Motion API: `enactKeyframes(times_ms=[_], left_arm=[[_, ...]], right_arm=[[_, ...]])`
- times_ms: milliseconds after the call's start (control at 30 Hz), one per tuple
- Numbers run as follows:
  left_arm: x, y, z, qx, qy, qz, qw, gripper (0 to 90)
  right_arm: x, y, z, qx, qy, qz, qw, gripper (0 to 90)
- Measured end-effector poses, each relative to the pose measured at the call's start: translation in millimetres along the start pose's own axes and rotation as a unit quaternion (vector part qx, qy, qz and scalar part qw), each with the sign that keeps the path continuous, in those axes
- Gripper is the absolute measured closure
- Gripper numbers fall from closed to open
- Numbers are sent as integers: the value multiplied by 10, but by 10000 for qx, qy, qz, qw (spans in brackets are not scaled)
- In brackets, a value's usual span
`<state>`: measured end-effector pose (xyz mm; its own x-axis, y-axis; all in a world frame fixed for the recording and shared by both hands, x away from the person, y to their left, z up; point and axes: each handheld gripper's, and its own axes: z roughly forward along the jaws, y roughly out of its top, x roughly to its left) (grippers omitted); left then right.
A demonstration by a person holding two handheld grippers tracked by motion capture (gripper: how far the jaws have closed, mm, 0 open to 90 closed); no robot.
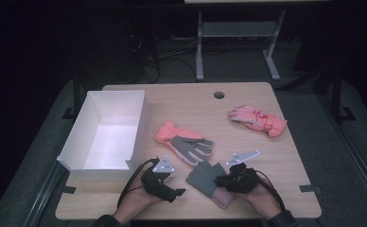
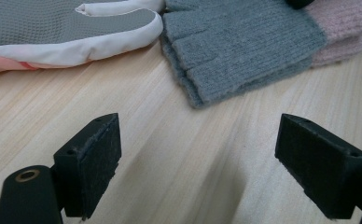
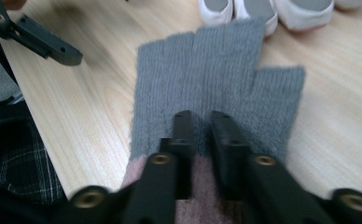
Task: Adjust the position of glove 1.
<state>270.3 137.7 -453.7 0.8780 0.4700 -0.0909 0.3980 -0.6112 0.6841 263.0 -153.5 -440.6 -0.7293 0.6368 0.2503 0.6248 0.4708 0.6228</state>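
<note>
Right gripper view: my right gripper [image 3: 201, 122] sits on the grey knit glove [image 3: 219, 88], jaws a narrow gap apart, pads not clearly pinching. I should bite deep into the knit before lifting. My left gripper [image 2: 198, 165] gapes empty just beside it. Beyond waits the white box [image 1: 141, 120].

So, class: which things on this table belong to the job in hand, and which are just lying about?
In the job:
- grey and pink knit glove, under the right gripper
- left gripper, open beside it

Lying about:
- grey-palmed orange glove
- pink glove
- white box
</note>
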Motion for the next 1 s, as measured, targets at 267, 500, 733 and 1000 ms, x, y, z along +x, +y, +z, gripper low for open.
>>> enactKeyframes(times_ms=[267, 500, 733, 1000], left_arm=[[-80, 47, -40, -317, -295, -74, 9990, 555], [-183, 139, 19, -159, -432, -36, 9989, 896], [-253, 270, 242, 40, -523, 83, 9986, 895], [-228, 327, 356, 168, -519, 96, 9985, 893]], right_arm=[[-151, -49, -297, -453, -281, -247, 9983, 869], [-350, -194, -365, -338, -384, -434, 9977, 900], [-373, -306, -229, 129, -238, -647, 9975, 900], [-281, -297, -203, 203, -71, -765, 9968, 900]])
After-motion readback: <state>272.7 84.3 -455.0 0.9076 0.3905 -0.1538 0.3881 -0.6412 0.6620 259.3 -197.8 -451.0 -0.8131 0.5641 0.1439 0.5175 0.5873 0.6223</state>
